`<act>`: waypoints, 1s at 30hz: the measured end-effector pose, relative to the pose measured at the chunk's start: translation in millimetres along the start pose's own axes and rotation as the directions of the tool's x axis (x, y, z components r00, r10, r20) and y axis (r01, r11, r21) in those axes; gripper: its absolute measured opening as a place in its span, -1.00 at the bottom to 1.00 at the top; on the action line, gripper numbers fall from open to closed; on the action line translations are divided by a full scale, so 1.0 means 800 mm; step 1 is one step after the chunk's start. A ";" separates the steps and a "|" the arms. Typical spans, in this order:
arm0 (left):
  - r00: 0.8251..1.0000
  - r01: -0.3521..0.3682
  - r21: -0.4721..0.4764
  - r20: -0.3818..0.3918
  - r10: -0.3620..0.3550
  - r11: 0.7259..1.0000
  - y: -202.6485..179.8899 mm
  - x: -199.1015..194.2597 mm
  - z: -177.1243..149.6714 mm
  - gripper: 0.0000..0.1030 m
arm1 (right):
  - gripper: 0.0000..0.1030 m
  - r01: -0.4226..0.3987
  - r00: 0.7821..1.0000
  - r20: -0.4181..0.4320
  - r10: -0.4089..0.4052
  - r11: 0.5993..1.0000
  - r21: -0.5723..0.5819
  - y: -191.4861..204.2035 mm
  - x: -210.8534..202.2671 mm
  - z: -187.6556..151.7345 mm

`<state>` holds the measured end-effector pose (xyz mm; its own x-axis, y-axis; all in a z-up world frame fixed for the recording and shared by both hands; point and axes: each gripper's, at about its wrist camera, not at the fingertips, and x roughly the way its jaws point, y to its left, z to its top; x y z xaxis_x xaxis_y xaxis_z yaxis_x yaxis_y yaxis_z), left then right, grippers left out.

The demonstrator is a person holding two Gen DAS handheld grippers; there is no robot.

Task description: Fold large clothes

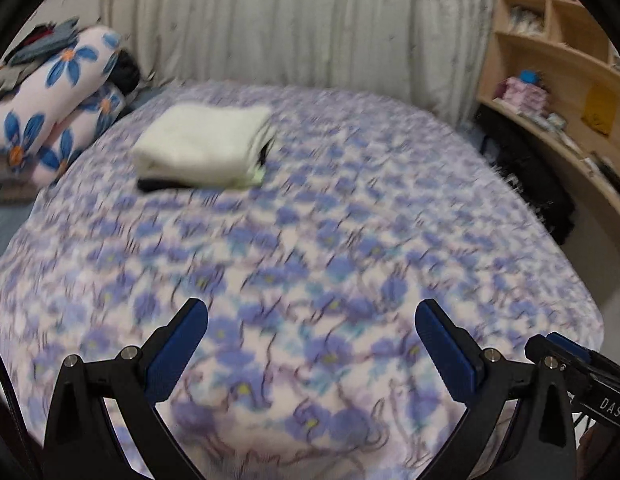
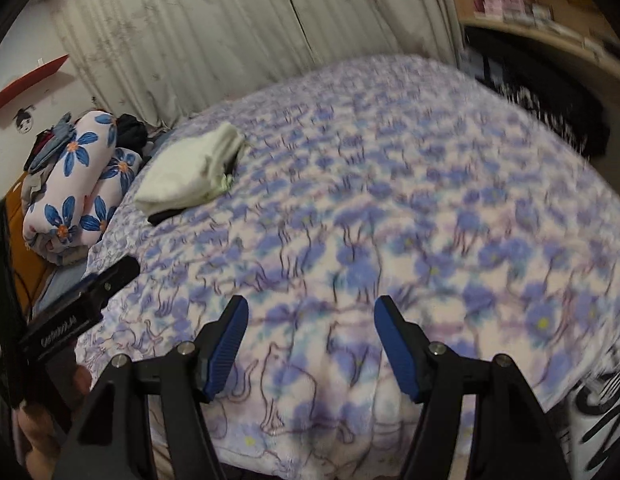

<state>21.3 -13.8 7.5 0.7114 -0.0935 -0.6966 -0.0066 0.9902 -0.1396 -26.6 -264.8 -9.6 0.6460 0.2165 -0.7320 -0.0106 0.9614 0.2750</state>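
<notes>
Left gripper (image 1: 312, 312): jaws spread wide, nothing between them, blue ribbed pads, black frame; it hangs over the near part of the bed. Right gripper (image 2: 312, 308): likewise spread and empty, over the near edge. The blanket (image 1: 350, 220) covering the bed is fleecy, white with blue-violet flowers; both views are motion-blurred. Folded clothes (image 1: 204, 146) sit in a squared stack near the far left corner of the bed: pale cream soft knit on top, a dark layer at the bottom, a greenish edge showing on the side. Beside that corner lies a rolled quilt (image 1: 50, 100), pink with large blue flowers. Pleated curtain (image 1: 290, 20) behind. The left view alone shows the wooden shelves (image 1: 550, 60) in full; the right view alone shows a red wall shelf (image 2: 28, 80).
</notes>
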 end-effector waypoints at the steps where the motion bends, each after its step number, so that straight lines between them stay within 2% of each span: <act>1: 1.000 -0.014 -0.010 -0.017 0.014 1.000 0.005 0.002 -0.006 0.99 | 0.27 0.000 1.000 -0.006 0.000 1.000 0.000 0.002 0.005 -0.004; 8: 0.993 -0.100 -0.015 -0.057 0.099 0.995 0.025 -0.006 -0.019 0.99 | 0.27 0.064 0.998 -0.005 -0.065 0.997 -0.042 0.036 0.020 -0.007; 11: 0.993 -0.099 -0.023 -0.068 0.097 0.995 0.031 -0.013 -0.016 0.99 | 0.27 0.083 0.997 0.005 -0.083 0.995 -0.059 0.050 0.018 -0.003; 15: 0.990 -0.133 -0.018 -0.055 0.132 0.991 0.033 -0.022 -0.010 0.99 | 0.27 0.086 0.996 0.015 -0.085 0.991 -0.103 0.070 0.014 0.001; 20: 0.991 -0.118 -0.025 -0.064 0.116 0.993 0.033 -0.028 -0.004 0.99 | 0.27 0.080 0.997 0.020 -0.078 0.988 -0.129 0.085 0.010 0.005; 24: 0.989 -0.138 -0.016 -0.049 0.137 0.990 0.031 -0.034 0.000 0.99 | 0.27 0.078 0.997 0.025 -0.075 0.987 -0.142 0.092 0.007 0.007; 30: 0.992 -0.123 -0.013 -0.035 0.122 0.992 0.026 -0.041 0.002 0.99 | 0.27 0.086 0.996 0.034 -0.082 0.984 -0.155 0.096 0.001 0.006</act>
<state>-1.0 10.3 28.4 0.6802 0.0247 -0.7326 -0.1027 0.9928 -0.0619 -23.0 -191.6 13.6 0.6705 0.1314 -0.7302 -0.0735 0.9911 0.1108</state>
